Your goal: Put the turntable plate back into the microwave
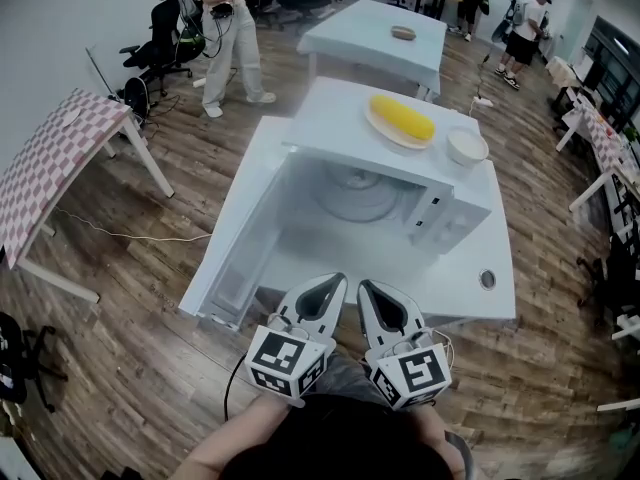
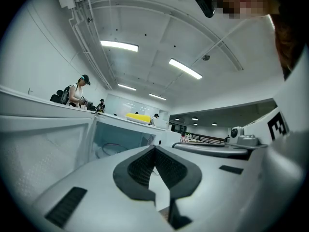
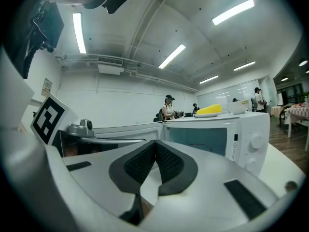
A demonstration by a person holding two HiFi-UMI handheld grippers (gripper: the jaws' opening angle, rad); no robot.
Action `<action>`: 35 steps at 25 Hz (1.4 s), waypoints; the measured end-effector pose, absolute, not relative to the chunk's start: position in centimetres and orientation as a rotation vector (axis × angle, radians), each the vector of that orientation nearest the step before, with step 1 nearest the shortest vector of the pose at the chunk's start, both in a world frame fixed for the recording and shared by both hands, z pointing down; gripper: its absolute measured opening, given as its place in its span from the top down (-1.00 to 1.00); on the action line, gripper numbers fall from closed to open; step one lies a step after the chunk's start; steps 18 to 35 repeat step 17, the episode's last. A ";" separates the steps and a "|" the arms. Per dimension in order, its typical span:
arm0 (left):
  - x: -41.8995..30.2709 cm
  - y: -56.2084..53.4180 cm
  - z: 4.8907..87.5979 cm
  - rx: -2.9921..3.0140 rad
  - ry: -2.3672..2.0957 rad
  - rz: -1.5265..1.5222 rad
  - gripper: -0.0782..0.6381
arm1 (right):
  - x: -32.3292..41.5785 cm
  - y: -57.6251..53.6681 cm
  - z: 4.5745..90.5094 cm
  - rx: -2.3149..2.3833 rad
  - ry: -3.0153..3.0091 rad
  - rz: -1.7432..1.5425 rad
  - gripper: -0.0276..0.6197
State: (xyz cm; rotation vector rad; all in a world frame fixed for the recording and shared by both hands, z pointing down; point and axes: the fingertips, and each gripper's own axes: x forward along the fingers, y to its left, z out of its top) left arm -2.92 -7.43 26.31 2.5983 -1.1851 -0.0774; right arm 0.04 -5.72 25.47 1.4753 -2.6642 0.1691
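Nearest, the left gripper (image 1: 336, 281) and right gripper (image 1: 366, 286) sit side by side, jaws pressed together on nothing. At twelve o'clock stands the open microwave (image 1: 452, 216), the turntable plate (image 1: 357, 196) lying inside, door (image 1: 238, 230) at ten o'clock.

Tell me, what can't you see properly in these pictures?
- Turntable plate: head view, back part hidden under the microwave's roof.
- Bowl contents: too small in head view; right gripper view shows only its side.
- Round thing on the table: head view, too small to name.
- Control panel print: too small in every view.
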 end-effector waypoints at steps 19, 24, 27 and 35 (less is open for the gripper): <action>-3.9 -6.8 26.8 2.583 -1.211 -0.085 0.75 | -1.3 -5.3 26.0 1.402 -2.648 0.130 0.85; -3.9 -6.8 26.8 2.583 -1.211 -0.085 0.75 | -1.3 -5.3 26.0 1.402 -2.648 0.130 0.85; -3.9 -6.8 26.8 2.583 -1.211 -0.085 0.75 | -1.3 -5.3 26.0 1.402 -2.648 0.130 0.85; -3.9 -6.8 26.8 2.583 -1.211 -0.085 0.75 | -1.3 -5.3 26.0 1.402 -2.648 0.130 0.85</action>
